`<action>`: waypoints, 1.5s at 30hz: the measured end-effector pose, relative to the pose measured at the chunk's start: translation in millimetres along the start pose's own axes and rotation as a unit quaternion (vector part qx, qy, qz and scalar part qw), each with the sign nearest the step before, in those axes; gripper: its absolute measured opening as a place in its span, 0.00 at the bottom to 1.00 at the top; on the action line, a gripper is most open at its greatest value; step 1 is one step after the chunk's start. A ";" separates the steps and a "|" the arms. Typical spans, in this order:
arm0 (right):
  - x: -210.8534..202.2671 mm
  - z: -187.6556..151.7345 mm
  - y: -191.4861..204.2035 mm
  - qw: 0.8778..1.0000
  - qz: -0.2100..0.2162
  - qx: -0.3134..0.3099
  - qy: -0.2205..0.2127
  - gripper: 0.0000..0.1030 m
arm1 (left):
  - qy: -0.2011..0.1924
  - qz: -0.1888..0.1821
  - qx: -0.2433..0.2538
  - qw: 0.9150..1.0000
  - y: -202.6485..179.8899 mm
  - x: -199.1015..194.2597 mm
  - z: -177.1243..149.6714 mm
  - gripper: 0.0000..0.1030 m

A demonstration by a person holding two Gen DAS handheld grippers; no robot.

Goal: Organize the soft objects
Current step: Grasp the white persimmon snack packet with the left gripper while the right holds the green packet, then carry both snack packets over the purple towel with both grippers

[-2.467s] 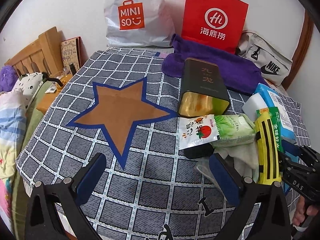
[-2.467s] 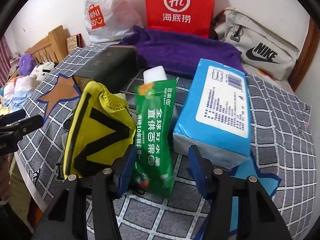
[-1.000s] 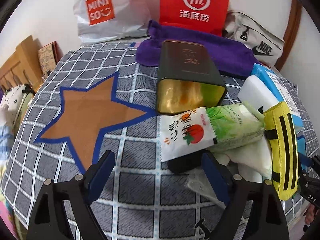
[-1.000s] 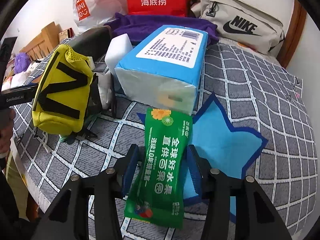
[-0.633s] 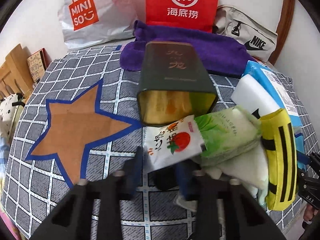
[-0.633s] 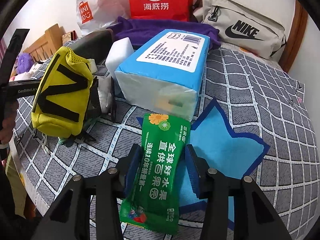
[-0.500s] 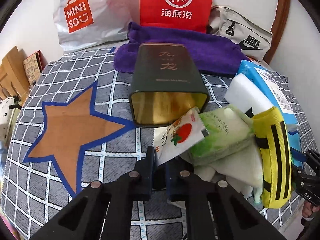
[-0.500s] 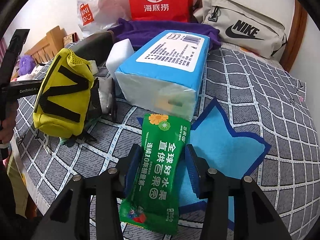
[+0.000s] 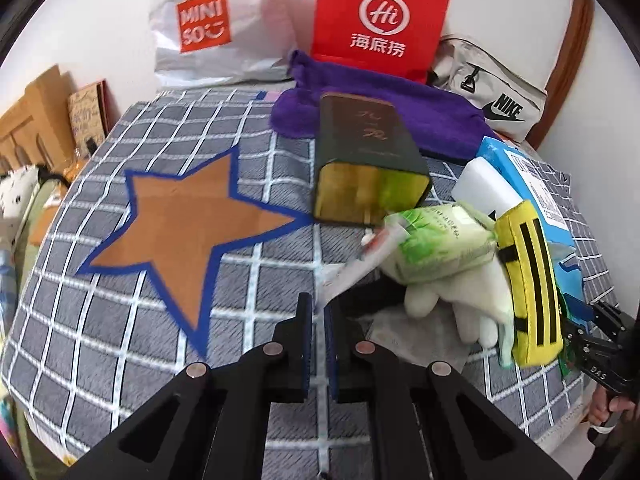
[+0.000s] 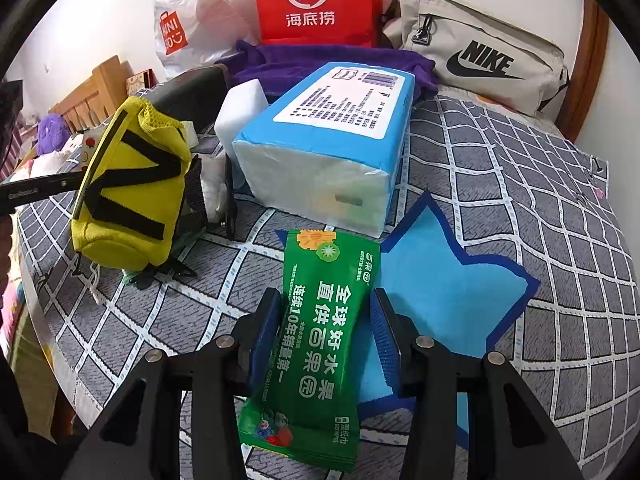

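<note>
My left gripper (image 9: 318, 308) is shut on a corner of a white tomato-print sachet (image 9: 360, 260), which shows edge-on and blurred, stretched toward the pile. That pile holds a pale green tissue pack (image 9: 440, 240), a white glove (image 9: 460, 304) and a yellow pouch (image 9: 528, 280). An orange star patch (image 9: 180, 220) lies to the left on the checked cover. My right gripper (image 10: 324, 320) is shut on a green wet-wipes packet (image 10: 320, 320), held over the edge of a blue star patch (image 10: 440, 280). The yellow pouch (image 10: 132, 184) lies to its left.
A dark green tin (image 9: 368, 160) lies on its side behind the pile. Next to it are a white block (image 10: 240, 116) and a blue tissue pack (image 10: 332, 140). A purple towel (image 9: 400, 100), a red bag (image 9: 380, 20), a Miniso bag (image 9: 208, 28) and a Nike bag (image 10: 480, 64) line the wall.
My left gripper has shut on the tomato sachet and drawn it back and up, tipping it edge-on. The right gripper has kept still with the green packet.
</note>
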State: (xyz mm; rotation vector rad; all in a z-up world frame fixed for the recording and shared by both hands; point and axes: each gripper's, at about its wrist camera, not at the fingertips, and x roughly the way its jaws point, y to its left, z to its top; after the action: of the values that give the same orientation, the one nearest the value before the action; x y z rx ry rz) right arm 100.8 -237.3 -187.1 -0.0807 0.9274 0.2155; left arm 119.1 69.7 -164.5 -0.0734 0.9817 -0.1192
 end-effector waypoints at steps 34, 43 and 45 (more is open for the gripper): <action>-24.2 5.6 4.2 1.000 0.022 -0.006 0.008 0.31 | 0.026 -0.003 0.052 0.998 -23.7 33.5 2.2 0.75; -44.3 26.1 8.9 1.000 0.022 -0.012 -0.016 0.31 | 0.017 -0.012 0.042 0.999 -9.6 27.7 7.3 0.39; -44.6 28.8 8.3 1.000 0.021 -0.011 -0.017 0.31 | 0.018 -0.014 0.037 0.999 -6.7 26.9 8.8 0.37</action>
State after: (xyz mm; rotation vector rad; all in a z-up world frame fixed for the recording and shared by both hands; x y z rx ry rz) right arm 95.7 -231.2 -134.0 -0.0785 0.8943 0.2652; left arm 140.8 59.6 -181.0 -0.0167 1.0109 -0.1842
